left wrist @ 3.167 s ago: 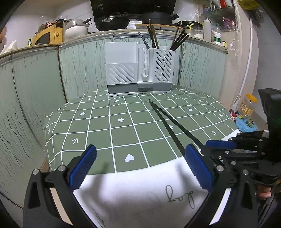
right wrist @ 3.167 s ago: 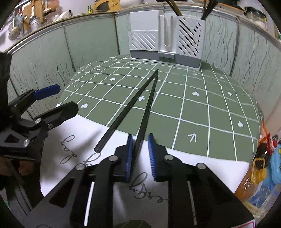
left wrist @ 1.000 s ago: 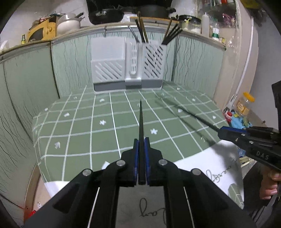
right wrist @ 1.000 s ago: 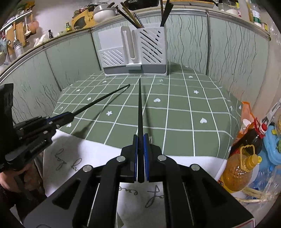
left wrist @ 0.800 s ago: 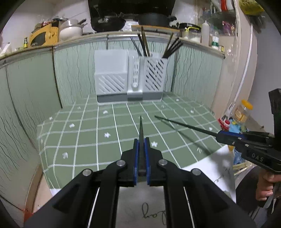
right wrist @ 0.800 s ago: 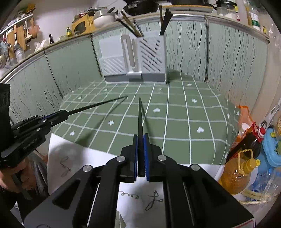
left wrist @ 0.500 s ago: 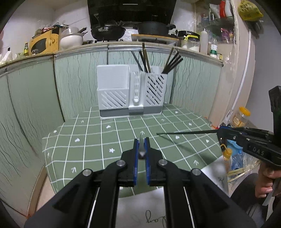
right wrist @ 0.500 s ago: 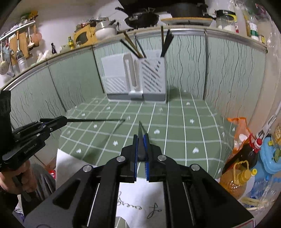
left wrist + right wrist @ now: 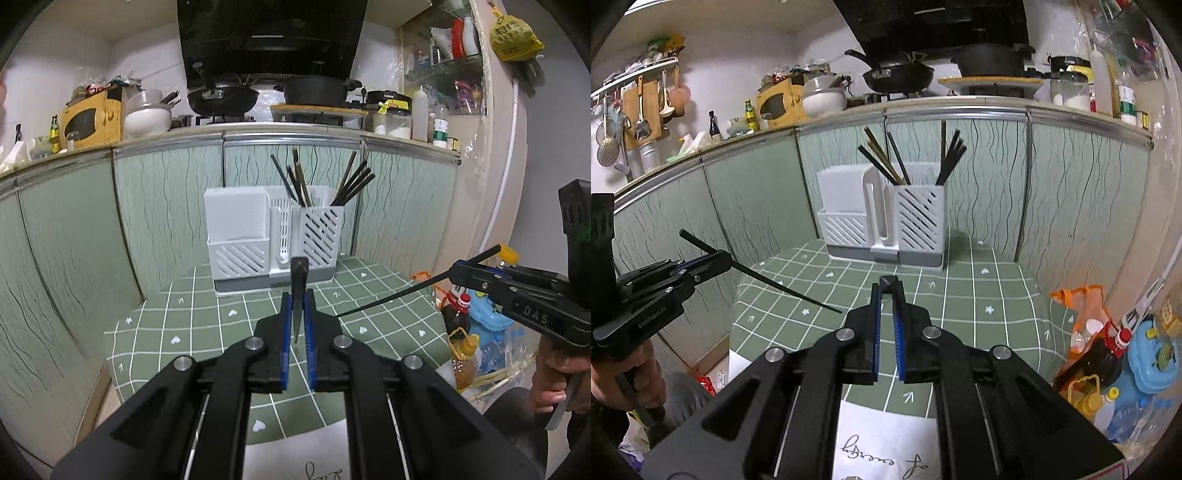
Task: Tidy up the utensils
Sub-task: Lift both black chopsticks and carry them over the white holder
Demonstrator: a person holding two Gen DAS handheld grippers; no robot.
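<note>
My left gripper (image 9: 297, 306) is shut on a black chopstick (image 9: 299, 273), which I see almost end-on above the green checked table (image 9: 192, 332). My right gripper (image 9: 886, 299) is shut on a second black chopstick (image 9: 888, 283), also seen end-on. Each shows in the other's view: the right gripper (image 9: 463, 266) with its chopstick (image 9: 388, 297) slanting down to the left, and the left gripper (image 9: 718, 260) with its chopstick (image 9: 783, 288) slanting down to the right. A white utensil holder (image 9: 275, 240) (image 9: 882, 221) stands at the table's far edge, with several dark chopsticks (image 9: 295, 184) in its right compartments.
Green patterned cabinet panels (image 9: 74, 240) wall the table at the back and left. White paper (image 9: 886, 450) covers the near edge. Oil bottles (image 9: 1097, 354) and a blue container (image 9: 1152, 354) stand on the floor to the right. A person's hand (image 9: 554, 384) grips the right handle.
Both grippers have risen, carrying their chopsticks up off the table. The chopsticks now hang in the air with their tips sloping down, and the holder appears lower and farther in both views.
</note>
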